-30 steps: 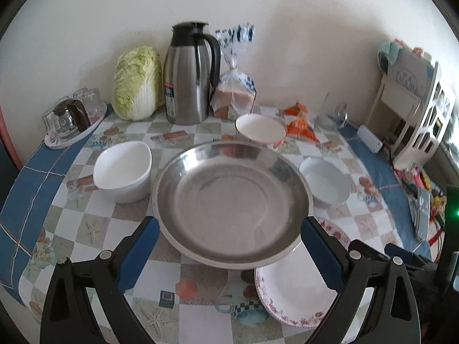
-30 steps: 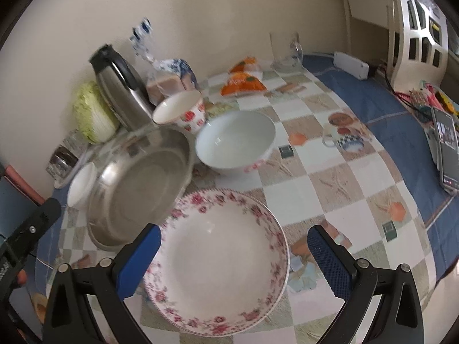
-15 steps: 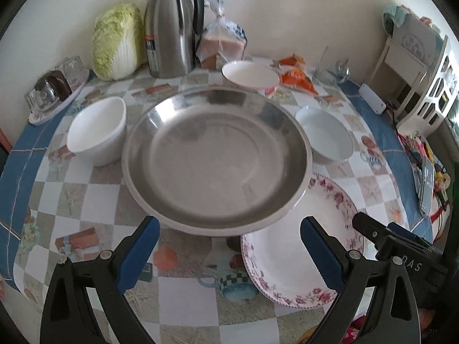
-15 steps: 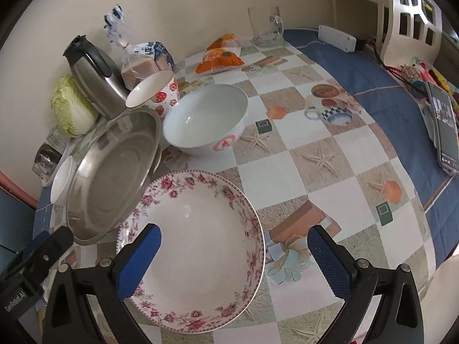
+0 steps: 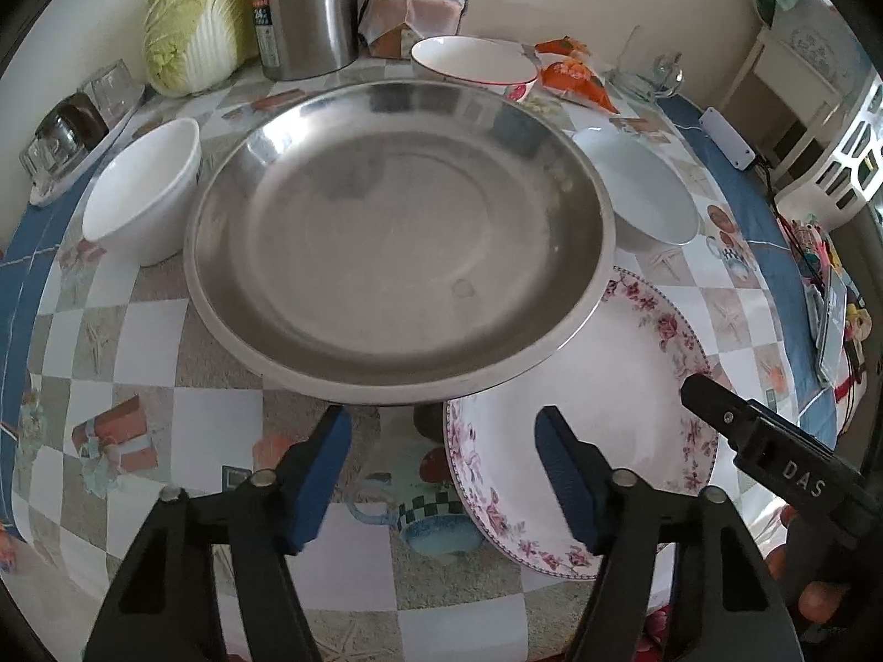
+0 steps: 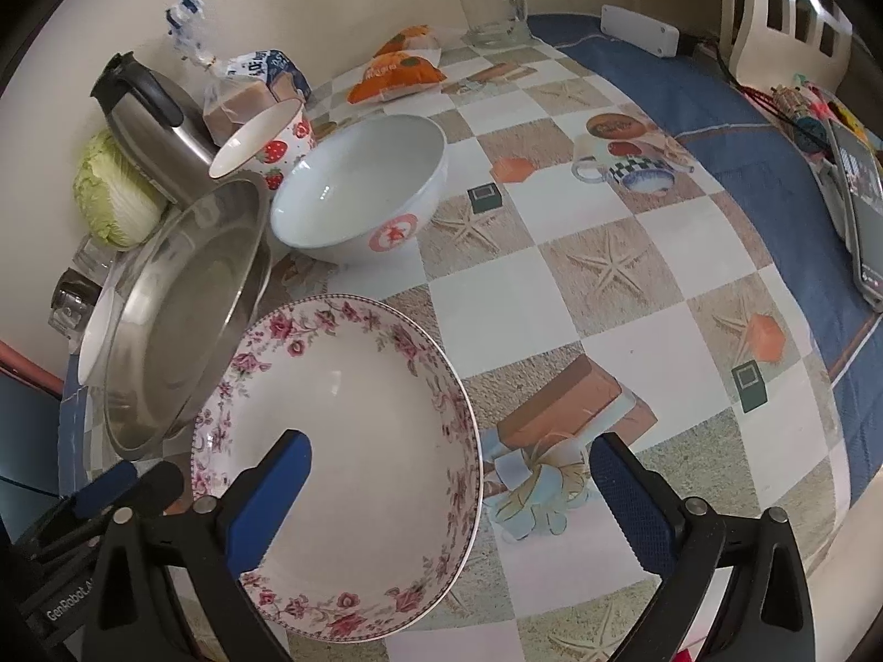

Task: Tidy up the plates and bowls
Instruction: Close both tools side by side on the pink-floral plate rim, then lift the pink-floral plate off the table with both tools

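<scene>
A large steel basin [image 5: 397,237] sits mid-table; it also shows in the right wrist view [image 6: 182,320]. A floral-rimmed white plate [image 5: 596,441] lies at its right front, partly under its rim, and fills the near left of the right wrist view [image 6: 353,452]. A plain white bowl [image 5: 143,193] stands left of the basin, a pale blue bowl [image 5: 640,193] [image 6: 358,187] right of it, a strawberry bowl [image 5: 474,63] [image 6: 265,138] behind. My left gripper [image 5: 441,436] is open just before the basin's near rim. My right gripper [image 6: 450,474] is open, straddling the plate's right edge.
Against the wall stand a cabbage [image 5: 193,16], a steel thermos jug [image 5: 303,5], bagged bread [image 5: 414,11], orange snack packets [image 6: 397,74] and a glass mug [image 6: 491,5]. A tray of glasses [image 5: 72,132] is far left. A phone [image 6: 855,204] lies at the right table edge.
Both grippers have moved in closer and lower. The left jaws have narrowed, though still open, near the basin's rim. The right gripper has come up over the floral plate's edge.
</scene>
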### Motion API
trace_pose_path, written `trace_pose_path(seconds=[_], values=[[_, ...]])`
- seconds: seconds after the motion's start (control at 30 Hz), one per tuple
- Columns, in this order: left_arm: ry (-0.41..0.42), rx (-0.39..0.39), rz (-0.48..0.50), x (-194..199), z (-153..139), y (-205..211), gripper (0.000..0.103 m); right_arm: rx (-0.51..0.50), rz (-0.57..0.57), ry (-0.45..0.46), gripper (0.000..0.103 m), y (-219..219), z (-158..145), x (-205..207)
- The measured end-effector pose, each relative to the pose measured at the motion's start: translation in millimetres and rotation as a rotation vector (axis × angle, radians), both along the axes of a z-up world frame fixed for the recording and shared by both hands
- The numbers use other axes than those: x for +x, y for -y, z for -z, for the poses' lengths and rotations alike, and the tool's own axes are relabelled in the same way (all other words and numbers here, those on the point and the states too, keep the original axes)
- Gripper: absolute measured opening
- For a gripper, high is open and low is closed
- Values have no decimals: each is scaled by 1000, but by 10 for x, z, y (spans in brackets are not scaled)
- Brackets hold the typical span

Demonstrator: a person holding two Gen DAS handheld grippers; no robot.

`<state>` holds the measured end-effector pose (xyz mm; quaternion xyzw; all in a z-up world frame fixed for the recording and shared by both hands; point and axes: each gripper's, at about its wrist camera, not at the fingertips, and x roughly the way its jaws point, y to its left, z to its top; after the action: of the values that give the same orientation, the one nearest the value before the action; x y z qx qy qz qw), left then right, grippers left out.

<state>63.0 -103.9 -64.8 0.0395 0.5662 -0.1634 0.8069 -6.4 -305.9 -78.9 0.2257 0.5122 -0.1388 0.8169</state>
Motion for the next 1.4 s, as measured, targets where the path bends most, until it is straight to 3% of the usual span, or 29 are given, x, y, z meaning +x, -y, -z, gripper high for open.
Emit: trace_pose_path(seconds=[0.23,0.7,0.9,1.03,1.4], values=[[-59,-14,-17,40,110,-24,65,25,4,-21,80,19,35,34],[-156,-80,-31,145,341,34,37,89,14,-31,13,104,149,79],[-184,-87,-47,161,423,62,36,98,12,-30,13,132,161,59],[-217,-107,-39,154,493,119,30,103,13,-30,13,157,159,25],[-271,-223,35,-29,588,537,27,162,110,-12,13,557,193,-221]])
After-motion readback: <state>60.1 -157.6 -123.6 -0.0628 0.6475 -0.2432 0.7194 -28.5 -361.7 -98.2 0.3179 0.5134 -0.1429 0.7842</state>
